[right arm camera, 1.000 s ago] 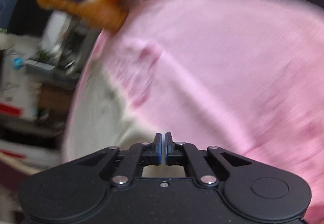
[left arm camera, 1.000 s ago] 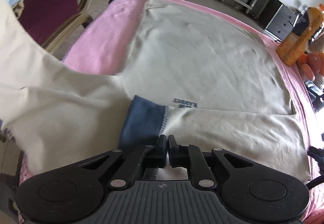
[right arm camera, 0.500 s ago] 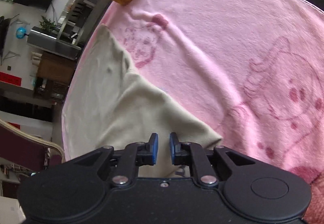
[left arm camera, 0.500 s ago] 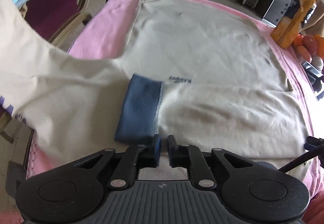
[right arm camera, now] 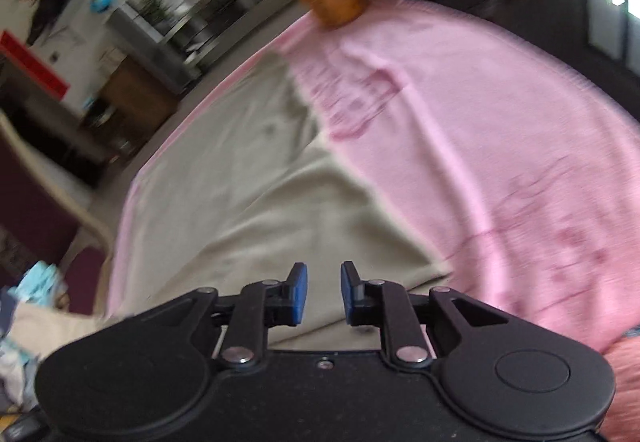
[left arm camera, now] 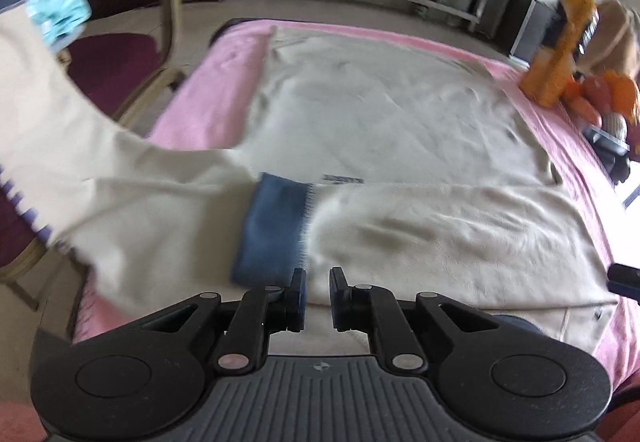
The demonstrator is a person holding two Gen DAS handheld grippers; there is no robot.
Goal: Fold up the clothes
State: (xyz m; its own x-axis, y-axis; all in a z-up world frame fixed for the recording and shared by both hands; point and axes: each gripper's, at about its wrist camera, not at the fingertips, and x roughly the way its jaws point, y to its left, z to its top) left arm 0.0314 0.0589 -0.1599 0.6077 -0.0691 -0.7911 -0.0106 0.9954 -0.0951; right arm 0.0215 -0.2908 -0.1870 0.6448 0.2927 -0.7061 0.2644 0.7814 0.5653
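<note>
Left wrist view close above the beige garment [left arm camera: 360, 114], facing down across it, right wrist view tilted over its edge, both sharing the pink blanket [right arm camera: 500, 122]

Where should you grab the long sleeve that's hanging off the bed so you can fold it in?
Probably its loose outer end, near the purple-striped edge. The sleeve trails off the pink blanket to the left, so come from that side and carry it over the shirt.

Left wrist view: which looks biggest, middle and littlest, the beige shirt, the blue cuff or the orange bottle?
1. beige shirt, by far.
2. blue cuff.
3. orange bottle, though it stands farther from the camera, so it may really be bigger.
</note>
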